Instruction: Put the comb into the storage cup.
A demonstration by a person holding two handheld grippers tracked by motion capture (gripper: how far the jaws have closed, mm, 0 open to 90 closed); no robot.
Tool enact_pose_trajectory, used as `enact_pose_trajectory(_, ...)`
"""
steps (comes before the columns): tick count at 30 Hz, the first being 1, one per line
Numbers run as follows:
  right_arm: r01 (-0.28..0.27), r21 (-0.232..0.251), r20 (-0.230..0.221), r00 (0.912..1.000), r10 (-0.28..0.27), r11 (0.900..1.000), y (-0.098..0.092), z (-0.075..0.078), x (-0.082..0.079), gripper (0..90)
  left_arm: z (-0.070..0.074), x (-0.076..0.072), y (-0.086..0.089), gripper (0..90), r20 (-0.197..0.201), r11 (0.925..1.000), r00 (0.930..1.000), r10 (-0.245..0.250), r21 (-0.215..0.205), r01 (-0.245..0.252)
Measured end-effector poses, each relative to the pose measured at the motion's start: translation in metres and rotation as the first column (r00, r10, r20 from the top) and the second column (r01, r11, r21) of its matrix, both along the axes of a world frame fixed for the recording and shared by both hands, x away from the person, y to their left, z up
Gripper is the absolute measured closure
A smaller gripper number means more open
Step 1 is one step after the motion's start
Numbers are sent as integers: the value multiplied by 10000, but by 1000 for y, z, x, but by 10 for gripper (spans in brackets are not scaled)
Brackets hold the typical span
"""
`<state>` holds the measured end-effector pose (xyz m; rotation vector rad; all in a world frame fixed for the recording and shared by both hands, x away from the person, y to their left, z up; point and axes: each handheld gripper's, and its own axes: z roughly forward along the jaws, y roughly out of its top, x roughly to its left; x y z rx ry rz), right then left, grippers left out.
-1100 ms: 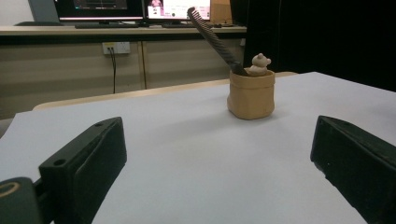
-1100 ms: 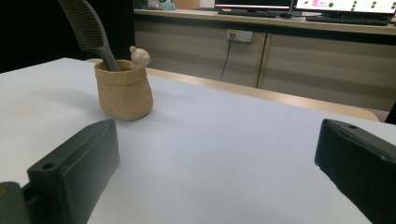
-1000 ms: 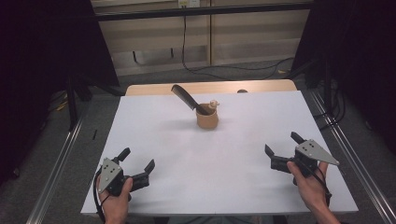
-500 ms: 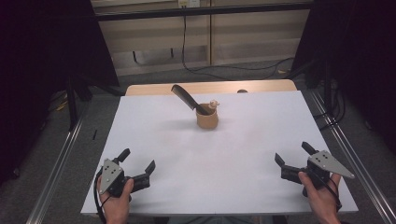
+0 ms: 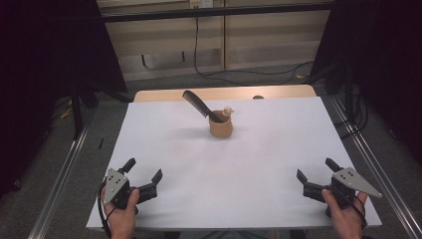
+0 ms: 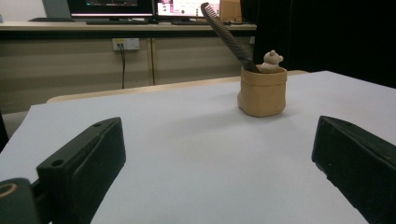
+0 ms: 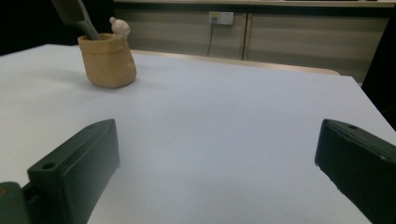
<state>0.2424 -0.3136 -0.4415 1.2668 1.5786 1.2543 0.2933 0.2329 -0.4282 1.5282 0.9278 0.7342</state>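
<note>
A small tan pot (image 5: 220,127) stands mid-counter, far from me, holding a black comb (image 5: 196,103) that leans out. My left tool (image 5: 144,179) and right tool (image 5: 314,180) gape wide, empty. The comb looks light, stiff; I'd pinch its upper spine.

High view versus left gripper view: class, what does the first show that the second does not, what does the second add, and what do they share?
High view: the person's left hand and right hand, with the left tongs and right tongs, both open, near the table's front edge, plus the floor around it. Left gripper view: lit monitors and a wall socket behind the table. Shared: the tan pot holding a black comb and a small figure, on the white table.
</note>
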Motion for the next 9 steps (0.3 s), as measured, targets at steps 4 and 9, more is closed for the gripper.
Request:
enact_pose_trajectory(4,27,-35,16,10000,-27,10000,0,-1,2,0,0,1,-1,28,-70,10000,10000,-65,-17,65)
enact_pose_trajectory(9,-138,-23,49,9999,138,9999,0,-1,2,0,2,1,1,28,-20,9999,9999,-135,-66,135)
